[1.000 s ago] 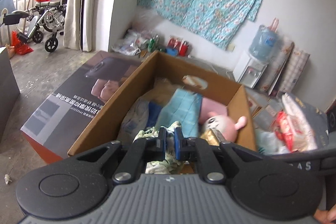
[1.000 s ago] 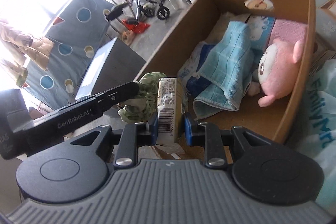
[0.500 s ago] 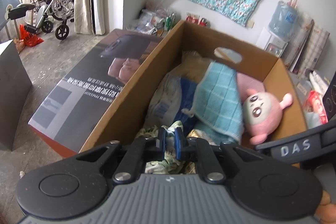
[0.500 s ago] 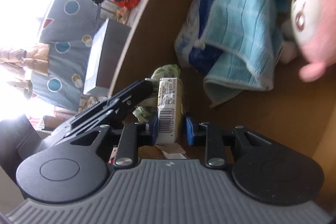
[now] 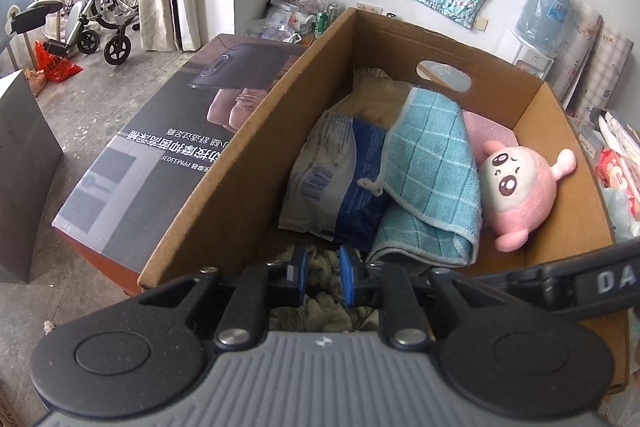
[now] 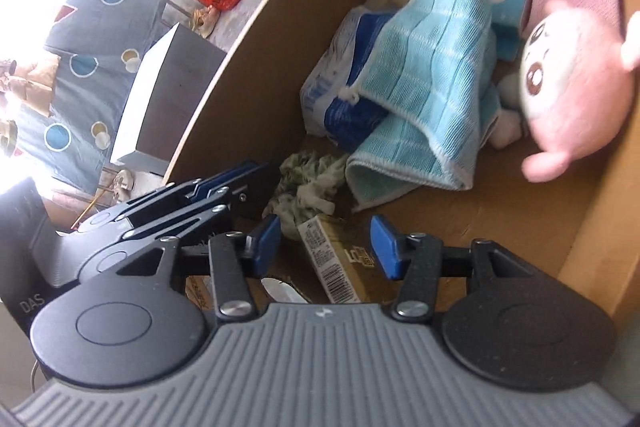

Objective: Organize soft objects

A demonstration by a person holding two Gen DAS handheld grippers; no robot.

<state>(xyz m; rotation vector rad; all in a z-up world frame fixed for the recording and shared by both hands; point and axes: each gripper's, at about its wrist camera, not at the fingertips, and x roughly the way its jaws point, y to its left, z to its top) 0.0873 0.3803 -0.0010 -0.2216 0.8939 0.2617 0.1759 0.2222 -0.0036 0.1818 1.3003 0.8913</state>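
Now both grippers sit inside the cardboard box [image 5: 240,163]: right gripper [image 6: 325,242] jaws spread around the yellow packet [image 6: 340,263] on its floor; left gripper [image 5: 323,277] jaws apart, green rag [image 6: 308,187] between them at 12 o'clock.

The plush toy [image 6: 576,87] is blurred in the right wrist view, its ear cut off by the frame edge. The blue towel [image 5: 430,187] hides much of the plastic packet [image 5: 332,179] and the pink cloth [image 5: 486,133]. The gripper body covers the near end of the yellow carton [image 6: 340,259] and most of the green rag [image 5: 324,303].
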